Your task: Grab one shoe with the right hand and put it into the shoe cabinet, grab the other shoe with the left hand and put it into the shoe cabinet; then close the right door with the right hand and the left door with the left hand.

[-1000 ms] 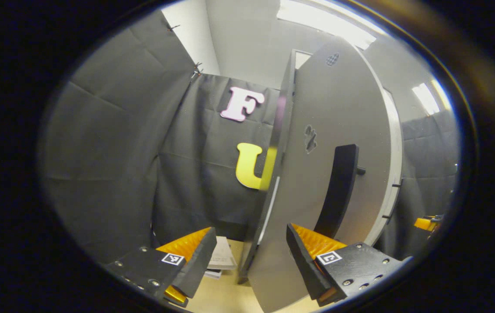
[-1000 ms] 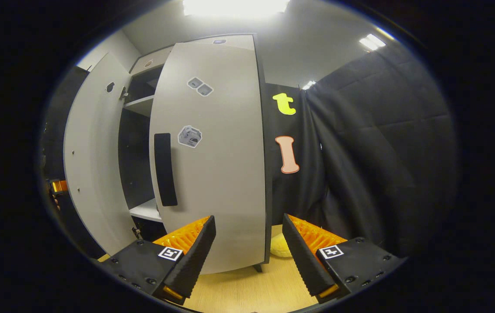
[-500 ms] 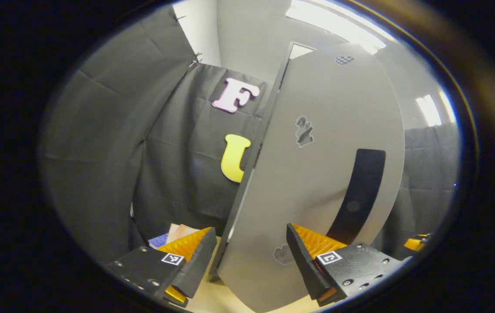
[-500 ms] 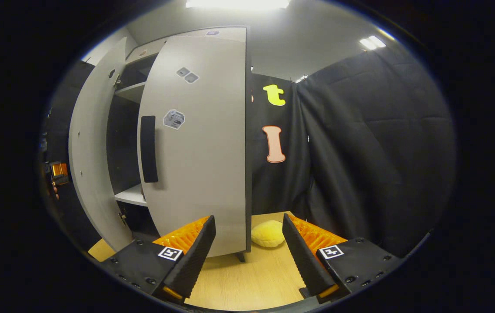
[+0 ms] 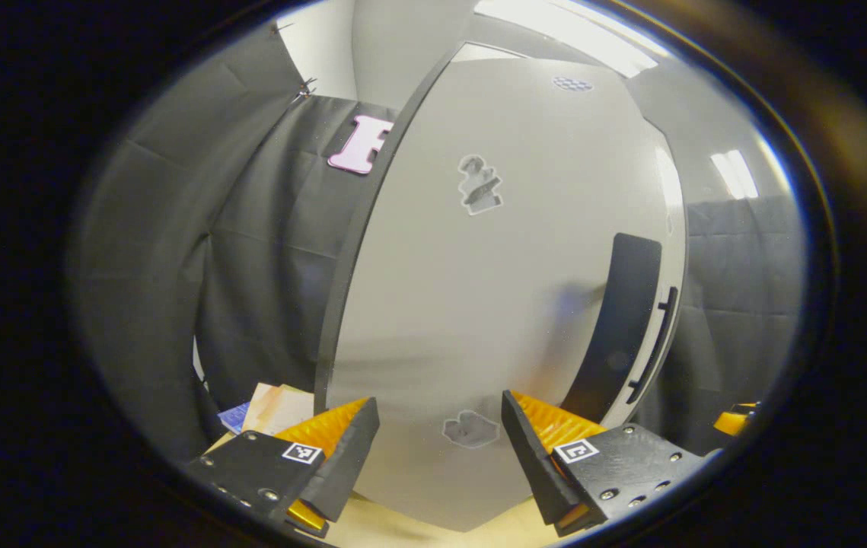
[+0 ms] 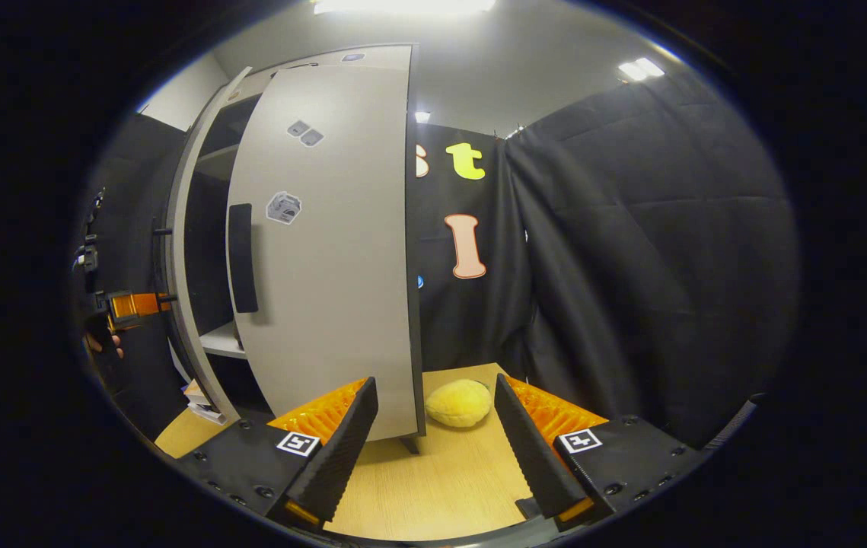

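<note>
In the left gripper view the grey left door point(image 5: 479, 289) of the shoe cabinet stands close in front, its black handle point(image 5: 619, 327) at the right. My left gripper point(image 5: 437, 449) is open, with its fingertips against or just short of the door face. In the right gripper view the right door point(image 6: 326, 251) with its black handle point(image 6: 241, 259) is nearly shut. The left door point(image 6: 183, 304) is seen edge-on, and a dark gap with a white shelf point(image 6: 220, 342) lies between the doors. My right gripper point(image 6: 433, 449) is open and holds nothing, a little back from the right door's corner. The left gripper point(image 6: 132, 304) and a hand point(image 6: 102, 346) are beside the left door.
A yellow plush thing point(image 6: 457, 402) lies on the wooden floor point(image 6: 441, 487) just right of the cabinet. Papers or books point(image 5: 269, 403) lie at the cabinet's left foot. Black cloth walls close in on both sides. The other gripper point(image 5: 734, 420) shows at the far right edge.
The left door has swung round towards shut, so the left gripper now faces it flat. The right gripper has drawn back from the right door, uncovering the floor and the plush thing.
</note>
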Demonstrator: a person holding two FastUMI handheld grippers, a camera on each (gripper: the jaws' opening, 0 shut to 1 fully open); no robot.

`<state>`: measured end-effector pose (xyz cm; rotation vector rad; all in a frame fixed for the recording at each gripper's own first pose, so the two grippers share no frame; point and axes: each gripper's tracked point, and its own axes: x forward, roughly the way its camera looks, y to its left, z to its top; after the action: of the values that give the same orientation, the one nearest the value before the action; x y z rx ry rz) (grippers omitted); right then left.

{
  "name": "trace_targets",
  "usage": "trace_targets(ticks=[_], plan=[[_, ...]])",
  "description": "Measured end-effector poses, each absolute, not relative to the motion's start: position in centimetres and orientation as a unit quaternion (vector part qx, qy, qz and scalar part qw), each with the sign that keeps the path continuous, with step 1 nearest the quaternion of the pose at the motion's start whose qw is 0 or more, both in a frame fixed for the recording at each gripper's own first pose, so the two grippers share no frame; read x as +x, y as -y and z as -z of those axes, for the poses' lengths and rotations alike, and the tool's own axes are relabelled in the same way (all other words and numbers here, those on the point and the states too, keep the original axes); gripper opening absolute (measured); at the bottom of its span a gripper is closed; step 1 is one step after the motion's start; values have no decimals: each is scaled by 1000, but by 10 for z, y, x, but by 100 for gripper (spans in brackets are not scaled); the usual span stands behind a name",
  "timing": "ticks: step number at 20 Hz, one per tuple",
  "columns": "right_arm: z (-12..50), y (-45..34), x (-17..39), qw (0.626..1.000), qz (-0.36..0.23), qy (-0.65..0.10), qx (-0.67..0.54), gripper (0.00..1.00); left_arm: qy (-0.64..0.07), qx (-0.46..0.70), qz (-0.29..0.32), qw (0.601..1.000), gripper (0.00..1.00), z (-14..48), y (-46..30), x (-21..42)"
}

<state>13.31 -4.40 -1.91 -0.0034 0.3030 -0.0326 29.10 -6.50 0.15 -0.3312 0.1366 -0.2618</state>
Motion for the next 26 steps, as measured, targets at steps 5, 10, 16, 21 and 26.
trace_targets(ticks=[5,10,16,21,26], plan=[[11,25,140,990,-7,-140,6,98,-69,-148,121,979,99,-7,55,285],[-18,-2,141,993,-42,-107,35,98,-56,-109,96,988,99,-17,18,256],[-44,-23,129,995,-70,-68,30,98,-48,-40,59,996,99,-22,-21,204],[-49,-35,109,994,-88,-58,14,98,-51,-12,42,998,94,-16,-47,154],[-49,-33,93,995,-87,-52,-4,92,-62,-5,24,998,99,-2,-74,117]])
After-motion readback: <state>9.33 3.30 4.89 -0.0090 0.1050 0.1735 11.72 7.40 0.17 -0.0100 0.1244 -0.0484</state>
